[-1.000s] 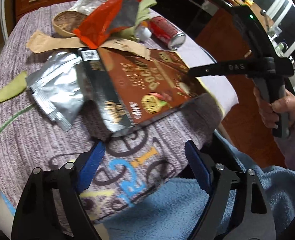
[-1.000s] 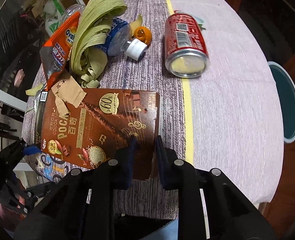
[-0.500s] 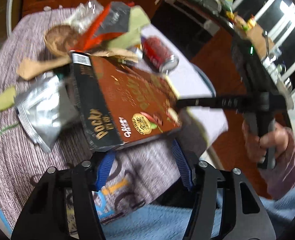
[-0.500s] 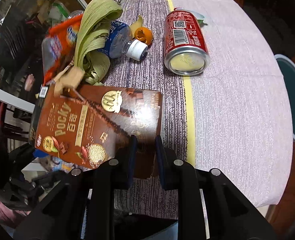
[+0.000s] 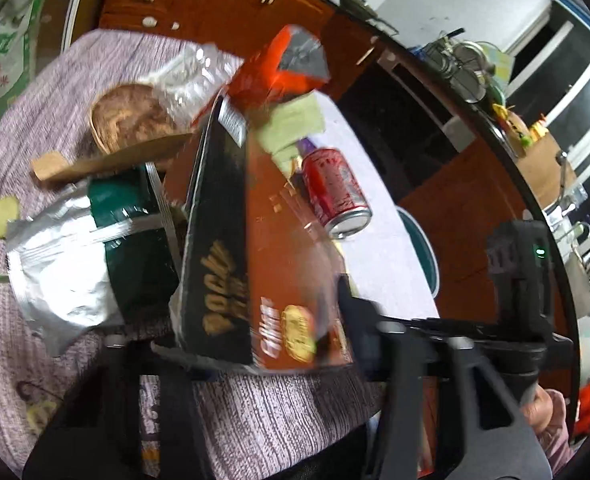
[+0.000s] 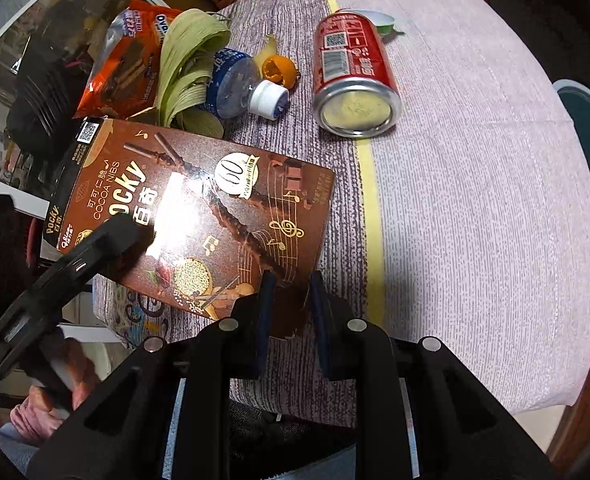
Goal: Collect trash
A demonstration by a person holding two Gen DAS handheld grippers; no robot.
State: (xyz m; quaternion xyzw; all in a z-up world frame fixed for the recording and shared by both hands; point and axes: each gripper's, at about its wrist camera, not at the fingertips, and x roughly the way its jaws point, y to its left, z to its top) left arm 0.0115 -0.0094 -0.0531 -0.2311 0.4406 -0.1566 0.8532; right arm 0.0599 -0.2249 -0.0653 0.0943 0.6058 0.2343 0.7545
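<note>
The right gripper [image 6: 289, 304] is pinching a corner of the flat brown cardboard Pocky box [image 6: 199, 220], holding it tilted above the round table covered in purple-grey woven cloth [image 6: 475, 200]. The left gripper [image 5: 231, 352] is reaching to the box's opposite end; its fingers are blurred, so their spacing cannot be told. A red aluminium drink can [image 6: 355, 80] is lying on its side beyond the box.

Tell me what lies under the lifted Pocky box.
Beneath the Pocky box, pinched by the right tool, shows striped tablecloth with lettering at its edge. In the left view, a silver-green foil bag lies alongside; anything further underneath is hidden.
</note>
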